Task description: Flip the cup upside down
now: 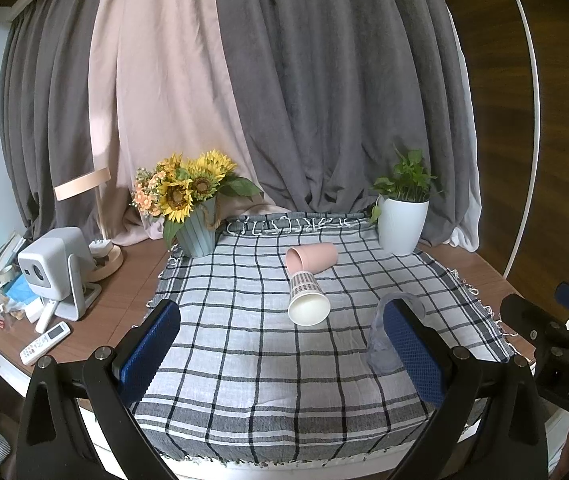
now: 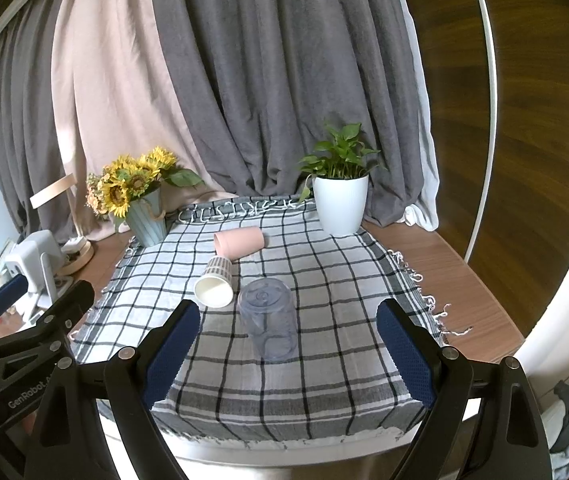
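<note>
Three cups are on the checked cloth (image 2: 324,280). A clear plastic cup (image 2: 269,324) stands upside down, base up, near the front middle; in the left wrist view it (image 1: 380,344) is partly hidden behind my right finger. A white paper cup with a checked band (image 2: 215,284) (image 1: 306,300) lies on its side, mouth toward me. A pink cup (image 2: 240,242) (image 1: 311,258) lies on its side behind it. My left gripper (image 1: 280,344) is open and empty above the cloth's front. My right gripper (image 2: 288,348) is open and empty, with the clear cup just beyond its fingers.
A sunflower vase (image 2: 140,204) stands at the cloth's back left, a white plant pot (image 2: 340,204) at the back right. A white projector (image 1: 58,268), a remote (image 1: 44,342) and small clutter lie on the wooden table at left. Curtains hang behind.
</note>
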`<state>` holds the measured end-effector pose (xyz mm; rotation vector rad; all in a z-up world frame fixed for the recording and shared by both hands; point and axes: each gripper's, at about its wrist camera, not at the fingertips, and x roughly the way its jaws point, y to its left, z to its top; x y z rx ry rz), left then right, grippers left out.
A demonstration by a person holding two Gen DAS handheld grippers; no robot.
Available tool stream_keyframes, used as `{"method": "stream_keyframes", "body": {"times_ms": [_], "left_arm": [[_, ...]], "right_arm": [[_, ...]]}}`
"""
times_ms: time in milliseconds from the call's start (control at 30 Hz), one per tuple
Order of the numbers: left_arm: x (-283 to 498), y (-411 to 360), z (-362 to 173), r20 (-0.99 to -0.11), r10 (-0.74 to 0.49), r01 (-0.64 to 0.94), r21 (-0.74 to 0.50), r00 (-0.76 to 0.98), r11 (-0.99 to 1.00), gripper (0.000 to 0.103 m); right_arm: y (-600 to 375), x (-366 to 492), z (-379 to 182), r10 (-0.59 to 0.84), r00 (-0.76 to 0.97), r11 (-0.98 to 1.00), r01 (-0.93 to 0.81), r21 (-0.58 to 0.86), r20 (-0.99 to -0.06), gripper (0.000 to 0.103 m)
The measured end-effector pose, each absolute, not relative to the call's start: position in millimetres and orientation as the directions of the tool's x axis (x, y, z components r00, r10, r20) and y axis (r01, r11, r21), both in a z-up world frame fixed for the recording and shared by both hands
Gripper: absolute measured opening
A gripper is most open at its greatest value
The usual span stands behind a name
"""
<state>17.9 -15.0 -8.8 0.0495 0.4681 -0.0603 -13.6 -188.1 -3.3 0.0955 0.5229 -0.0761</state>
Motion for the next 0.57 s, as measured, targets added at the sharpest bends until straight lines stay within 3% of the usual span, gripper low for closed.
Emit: {"method": "stream_keyframes", "body": {"times_ms": [567], "left_arm": [[19.9,-15.9,-6.1,-0.450,-0.047,0.071,0.036,0.892,0.997,0.103]], "right_arm": [[-188.5,-12.9,-4.3,-0.047,0.863,0.993,0.096,0.072,-0.503,0.090]]}}
